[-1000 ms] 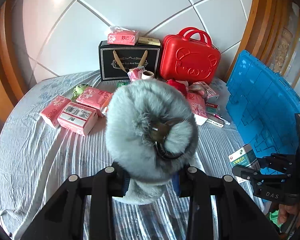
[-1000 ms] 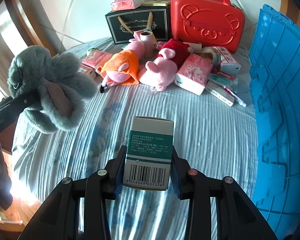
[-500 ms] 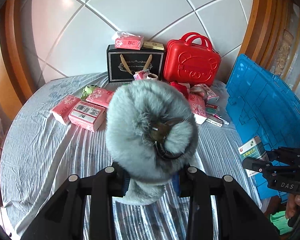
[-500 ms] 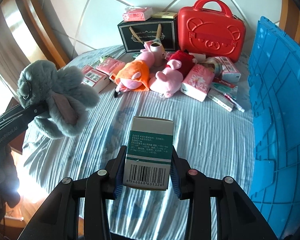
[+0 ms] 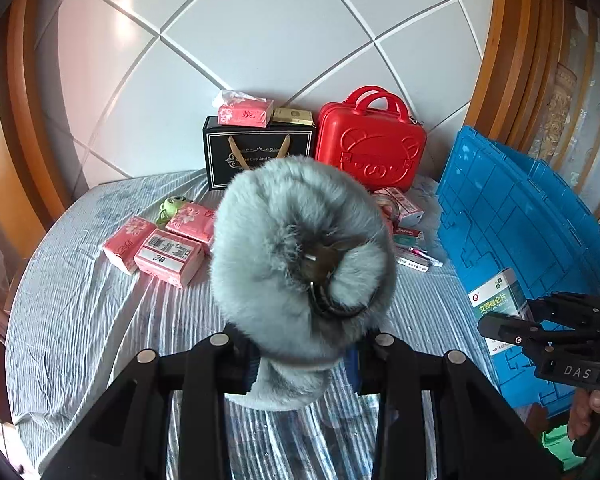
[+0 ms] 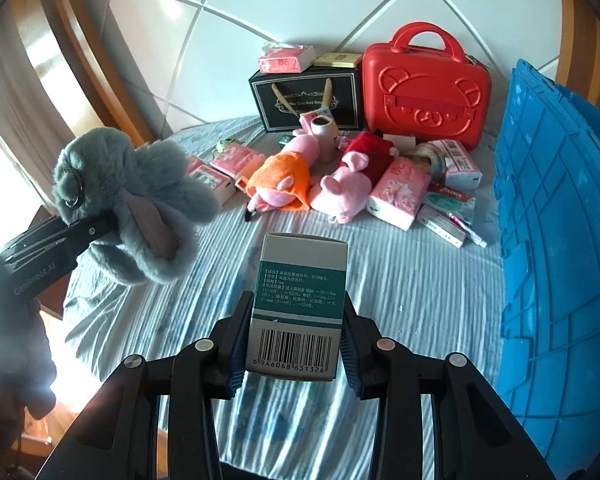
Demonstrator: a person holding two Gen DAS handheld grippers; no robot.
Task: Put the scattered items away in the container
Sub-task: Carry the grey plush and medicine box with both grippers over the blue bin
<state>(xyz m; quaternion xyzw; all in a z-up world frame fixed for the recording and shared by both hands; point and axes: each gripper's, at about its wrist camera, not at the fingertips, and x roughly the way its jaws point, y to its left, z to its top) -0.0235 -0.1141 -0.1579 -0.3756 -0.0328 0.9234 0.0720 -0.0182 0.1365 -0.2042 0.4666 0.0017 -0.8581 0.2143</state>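
1. Two tools are in use, each closed on one item above the cloth-covered tabletop (image 6: pixel 420 300).
2. Left tool (image 5: pixel 300 356) grips a grey plush (image 5: pixel 300 256) between its fingers; the plush fills the space straight ahead of it and hides most of what lies beyond.
3. Right tool (image 6: pixel 294 344) clamps a medicine box (image 6: pixel 300 304) upright, barcode end nearest the camera, held clear of the cloth.
4. From the right tool, the plush (image 6: pixel 132 200) hangs off to the left, lifted above the tabletop on the left tool (image 6: pixel 52 240).
5. From the left tool, the box (image 5: pixel 496 300) sits to the right, just before the blue crate (image 5: pixel 520 216).
6. That crate (image 6: pixel 560 240) stands close on the right tool's right side.
7. Ahead of the right tool lie an orange-dressed pig toy (image 6: pixel 280 184), a red-dressed pig toy (image 6: pixel 348 180) and a pink tissue pack (image 6: pixel 400 192), close together.
8. Farther ahead, against the wall, stand a black gift bag (image 6: pixel 304 96) and a red case (image 6: pixel 424 88), side by side.
9. Ahead-left of the left tool lie more pink tissue packs (image 5: pixel 168 252).
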